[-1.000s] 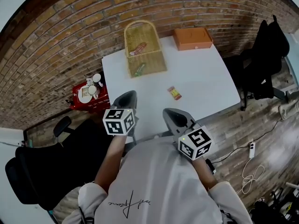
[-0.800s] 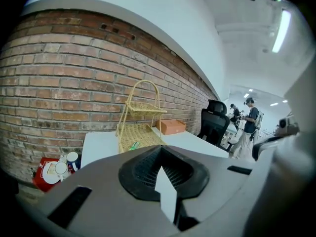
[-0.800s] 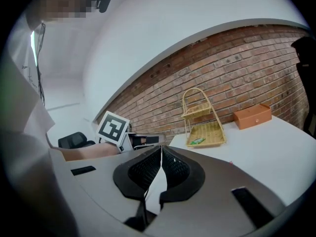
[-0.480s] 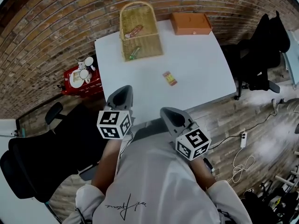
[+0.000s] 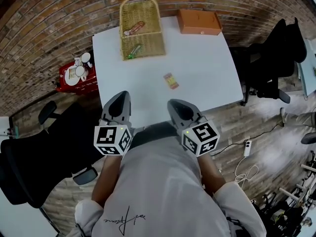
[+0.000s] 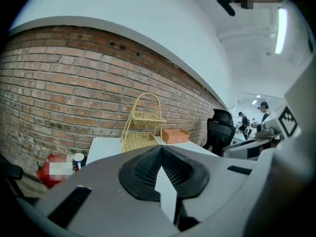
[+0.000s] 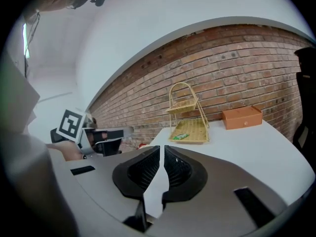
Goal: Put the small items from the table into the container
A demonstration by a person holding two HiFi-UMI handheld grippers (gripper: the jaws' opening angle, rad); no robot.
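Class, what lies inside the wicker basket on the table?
The wicker basket holds a reddish packet on its upper shelf and a green packet on the lower tray. Whatever lies beneath the upper shelf is covered.

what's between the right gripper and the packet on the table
Nothing: in the head view, only bare table lies between the right gripper and the packet.

This looks like an office or shared workroom. A white bench (image 5: 202,68) stands against a bare brick wall (image 5: 44,28) on a wood-plank floor (image 5: 269,127), with black swivel office chairs (image 5: 269,65) at either side. A power strip (image 5: 246,148) and loose cables (image 5: 245,172) lie on the floor. The left gripper view shows a strip ceiling light (image 6: 282,31) and people (image 6: 264,111) farther down the room.
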